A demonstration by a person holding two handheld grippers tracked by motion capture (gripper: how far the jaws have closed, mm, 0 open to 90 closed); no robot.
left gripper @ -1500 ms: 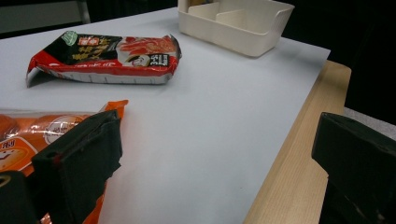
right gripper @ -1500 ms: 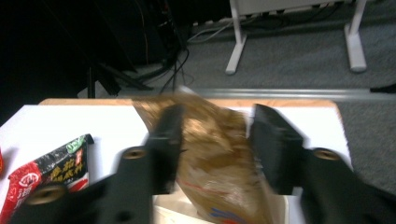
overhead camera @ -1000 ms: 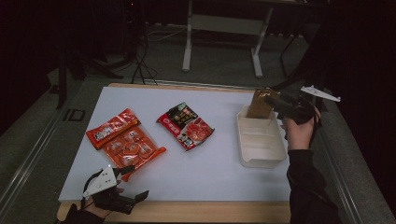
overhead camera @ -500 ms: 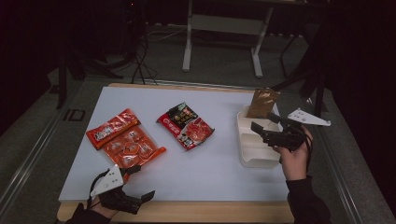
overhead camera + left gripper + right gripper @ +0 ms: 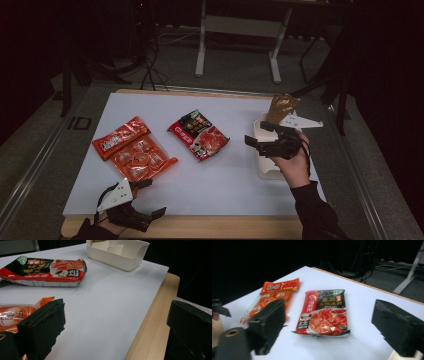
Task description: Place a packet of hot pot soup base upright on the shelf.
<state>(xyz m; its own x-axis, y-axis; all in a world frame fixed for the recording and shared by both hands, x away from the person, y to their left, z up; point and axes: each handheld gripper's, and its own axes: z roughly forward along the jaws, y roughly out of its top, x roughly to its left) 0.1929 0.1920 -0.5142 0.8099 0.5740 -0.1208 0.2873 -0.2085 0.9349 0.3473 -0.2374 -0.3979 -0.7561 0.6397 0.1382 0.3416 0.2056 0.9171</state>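
Landmark: the white bin [image 5: 267, 160] at the table's right edge. One brown packet [image 5: 281, 109] already stands at the bin's far end; looks like packing is started, with most left to do. Left to right: the orange snack pack [image 5: 134, 152] lies well left of the bin, flat on the white table [image 5: 225, 185], not yet picked. The red soup-base packet [image 5: 199, 135] lies between that pack and the bin, also untouched.

Left gripper [image 5: 145, 200] sits at the table's near edge, far left of the bin, just beside the orange pack's near corner; jaws wide apart, holding nothing. Right gripper [image 5: 254, 134] hovers over the bin's left wall, pointing at the red packet; jaws wide, empty. Probably red packet next.
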